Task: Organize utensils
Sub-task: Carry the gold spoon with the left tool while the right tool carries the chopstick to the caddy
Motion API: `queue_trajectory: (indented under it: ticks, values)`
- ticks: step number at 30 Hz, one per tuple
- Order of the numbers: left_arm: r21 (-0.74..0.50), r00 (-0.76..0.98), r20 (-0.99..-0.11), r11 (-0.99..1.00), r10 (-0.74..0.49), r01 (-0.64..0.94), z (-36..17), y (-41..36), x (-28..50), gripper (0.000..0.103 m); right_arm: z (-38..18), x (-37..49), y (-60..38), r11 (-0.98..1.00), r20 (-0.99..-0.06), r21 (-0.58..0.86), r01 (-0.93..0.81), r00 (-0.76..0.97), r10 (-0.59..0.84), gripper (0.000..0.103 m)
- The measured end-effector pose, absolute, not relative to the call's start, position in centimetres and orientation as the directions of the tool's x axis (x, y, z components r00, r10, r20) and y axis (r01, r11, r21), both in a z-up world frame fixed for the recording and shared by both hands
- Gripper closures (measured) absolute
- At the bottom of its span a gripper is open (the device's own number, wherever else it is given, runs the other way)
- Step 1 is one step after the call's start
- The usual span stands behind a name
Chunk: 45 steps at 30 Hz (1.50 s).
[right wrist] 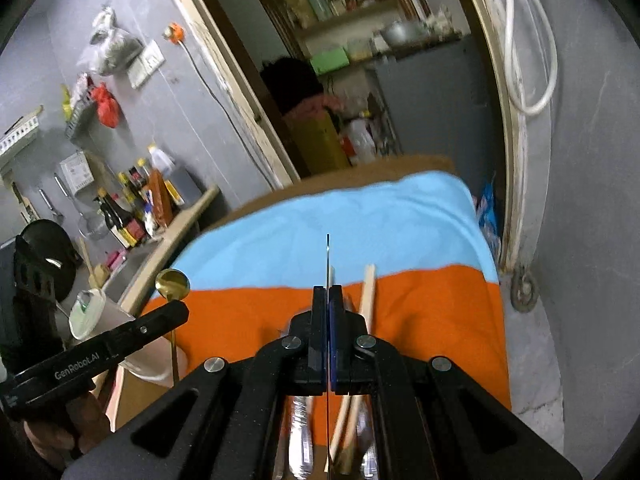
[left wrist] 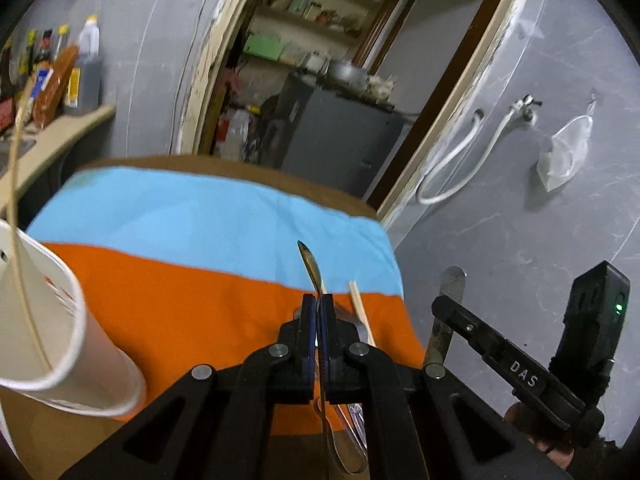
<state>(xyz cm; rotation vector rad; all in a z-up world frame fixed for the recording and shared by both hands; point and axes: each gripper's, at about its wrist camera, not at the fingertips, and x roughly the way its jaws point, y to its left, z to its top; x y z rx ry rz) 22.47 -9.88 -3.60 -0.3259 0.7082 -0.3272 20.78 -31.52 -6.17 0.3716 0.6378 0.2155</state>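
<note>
My left gripper point(left wrist: 319, 300) is shut on a gold spoon point(left wrist: 310, 262), held edge-on above the orange and blue cloth point(left wrist: 180, 240); its round bowl shows in the right wrist view point(right wrist: 173, 284). My right gripper point(right wrist: 328, 292) is shut on a thin flat metal utensil point(right wrist: 327, 256), whose flat handle shows in the left wrist view point(left wrist: 450, 296). A white paper cup point(left wrist: 48, 320) stands at the left with a thin stick in it. Wooden chopsticks point(right wrist: 367, 296) and other metal utensils point(right wrist: 300, 432) lie on the cloth below the grippers.
A counter point(right wrist: 172, 232) with sauce bottles point(right wrist: 120, 216) stands to the left. An open doorway behind the table shows shelves and a grey cabinet point(left wrist: 336, 128). A grey wall with a white hose point(left wrist: 452, 160) is on the right.
</note>
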Motion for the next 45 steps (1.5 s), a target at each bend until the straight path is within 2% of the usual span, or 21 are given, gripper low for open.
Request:
queue_trajectory:
  ticks: [5, 19, 30, 35, 45]
  values:
    - [-0.396, 0.754, -0.524, 0.898, -0.395, 0.195, -1.5, -8.4, 22.0, 0.100, -2.8, 19.0, -29.6, 0.920, -0.469, 0.376, -0.110, 0.834, 0.291, 0.102]
    - [-0.327, 0.854, -0.420, 0.929, -0.307, 0.173, 4.6, -1.8, 20.1, 0.100, 5.1, 18.6, -21.2, 0.880, -0.241, 0.374, -0.292, 0.886, 0.397, 0.102]
    - [-0.362, 0.939, -0.315, 0.932, -0.139, 0.016, 7.0, 7.2, 19.3, 0.100, 8.0, 19.3, -15.1, 0.800, -0.078, 0.412, -0.437, 0.857, 0.509, 0.102]
    - [-0.352, 0.952, -0.302, 0.934, -0.048, -0.065, 6.1, 10.1, 19.4, 0.100, 7.2, 20.0, -12.2, 0.779, -0.072, 0.403, -0.480, 0.832, 0.550, 0.102]
    - [-0.306, 0.946, -0.322, 0.942, 0.031, -0.135, 3.4, 12.1, 20.4, 0.100, 3.6, 21.8, -10.1, 0.797, -0.156, 0.382, -0.468, 0.817, 0.555, 0.102]
